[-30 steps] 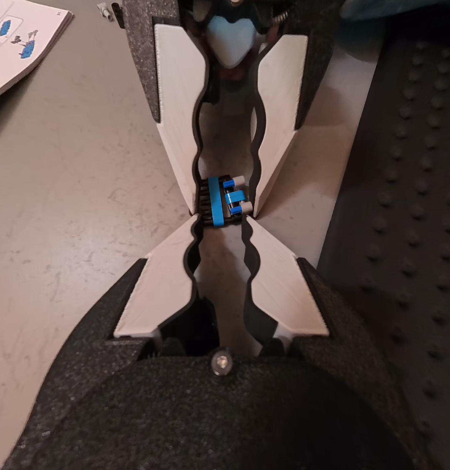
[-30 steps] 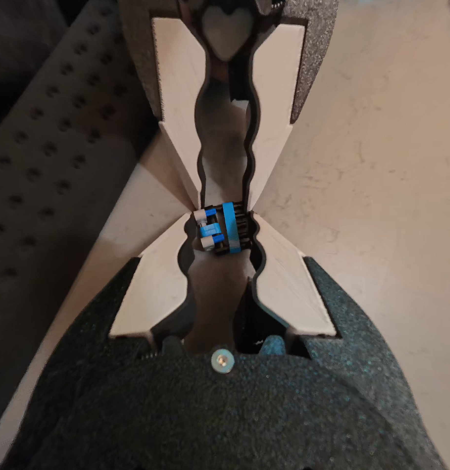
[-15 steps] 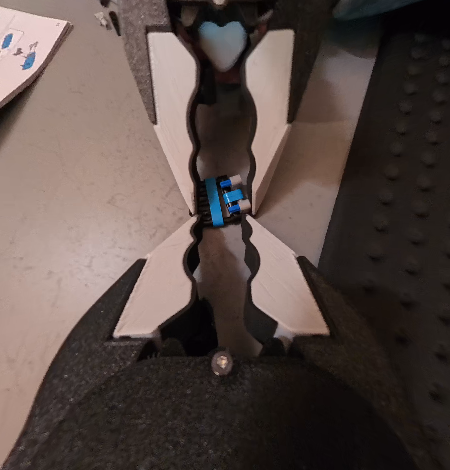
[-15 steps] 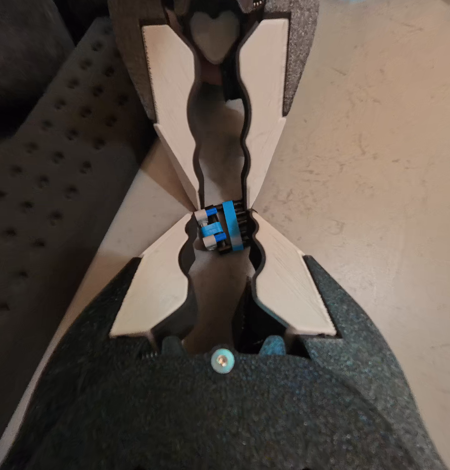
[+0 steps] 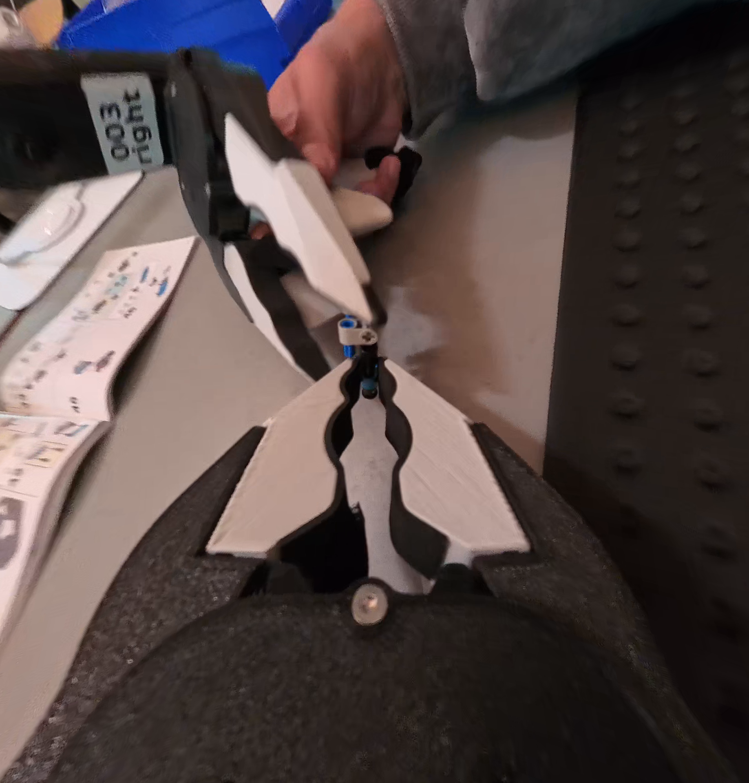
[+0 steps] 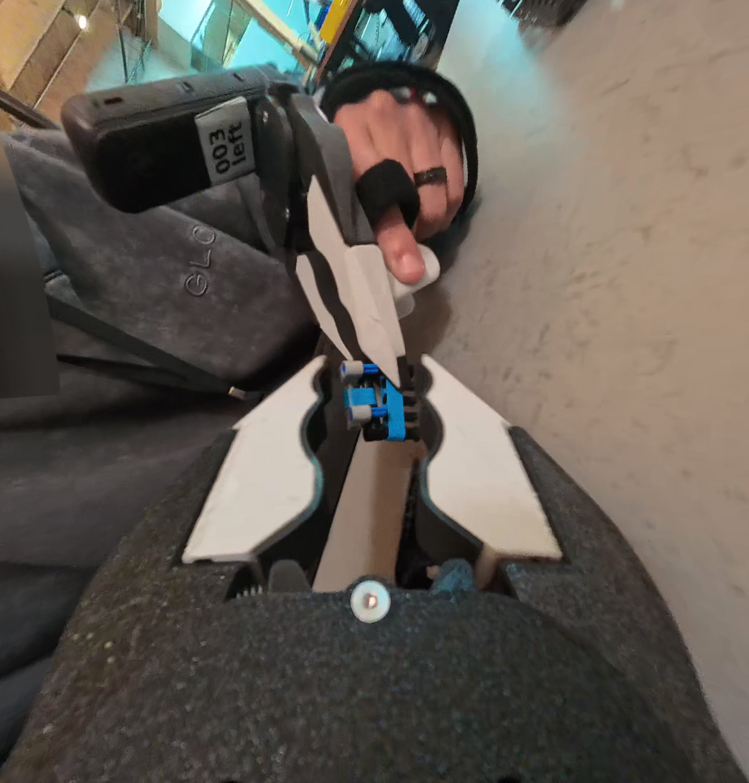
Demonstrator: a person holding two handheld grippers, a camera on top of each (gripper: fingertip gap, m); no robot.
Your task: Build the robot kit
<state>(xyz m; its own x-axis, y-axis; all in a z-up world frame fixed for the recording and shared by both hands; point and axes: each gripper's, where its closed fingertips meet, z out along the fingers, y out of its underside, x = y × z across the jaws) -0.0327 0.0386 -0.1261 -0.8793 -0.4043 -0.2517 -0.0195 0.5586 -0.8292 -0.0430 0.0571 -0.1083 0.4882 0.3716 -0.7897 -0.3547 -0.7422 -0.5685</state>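
Note:
A small brick assembly of blue, black and grey parts hangs in the air between both grippers. My left gripper is shut on its thin black edge, so the left wrist view shows the assembly edge-on with a grey connector on top. In the right wrist view the left gripper comes down from above. My right gripper straddles the assembly's wide side, with a small gap at the grey pin ends. In the left wrist view the right gripper shows side-on, one tip by the grey connector. A hand holds each gripper.
Open instruction booklets lie on the grey table to the left, with a white tray behind and a blue bin at the back. A black studded mat runs along the right. Dark grey fabric lies beside the table.
The grippers no longer meet tip to tip in one plane. They have turned about the assembly, and the left now clamps its thin edge. The right's jaws stand slightly off it.

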